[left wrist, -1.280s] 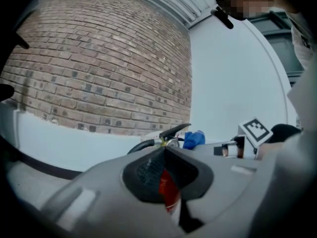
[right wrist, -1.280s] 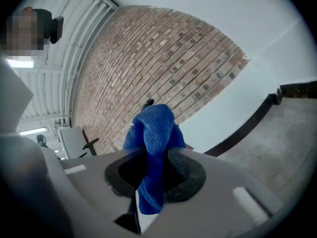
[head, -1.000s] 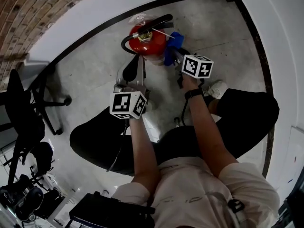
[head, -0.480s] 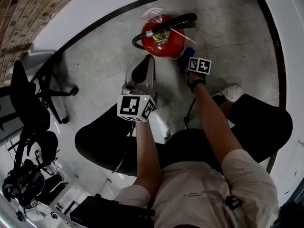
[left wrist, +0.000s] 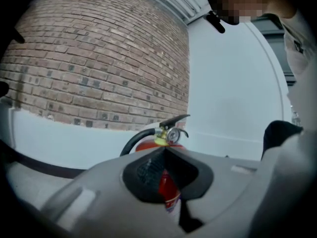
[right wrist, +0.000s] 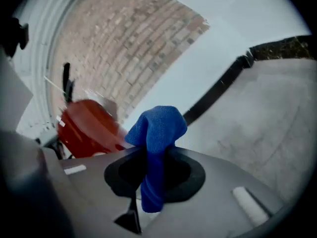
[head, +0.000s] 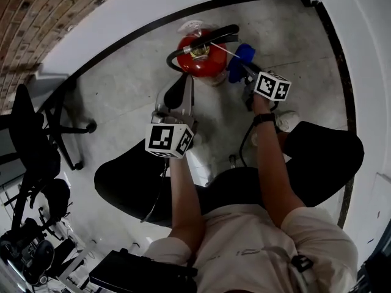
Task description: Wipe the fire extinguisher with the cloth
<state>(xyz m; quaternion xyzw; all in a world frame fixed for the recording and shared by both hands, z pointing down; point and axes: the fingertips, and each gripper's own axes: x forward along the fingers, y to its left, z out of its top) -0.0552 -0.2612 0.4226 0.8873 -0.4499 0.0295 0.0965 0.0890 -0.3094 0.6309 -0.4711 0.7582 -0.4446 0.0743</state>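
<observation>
Extinguisher point(head: 209, 67) glossy red painted metal; hose point(left wrist: 134, 142) smooth, black, rubbery; cloth point(right wrist: 157, 130) blue, soft, finely napped fabric; floor point(head: 122, 90) matt, mottled grey concrete; wall point(left wrist: 99, 58) rough brick.

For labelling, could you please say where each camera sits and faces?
Head view: on the person's head, facing steeply down; torso, arms, legs, left tool and right tool show.
Left gripper view: on the left tool, facing the fire extinguisher and brick wall past shut jaws; shirt shows.
Right gripper view: on the right tool, facing the floor, jaws clamping the blue cloth; no body.
All share the fire extinguisher.
</observation>
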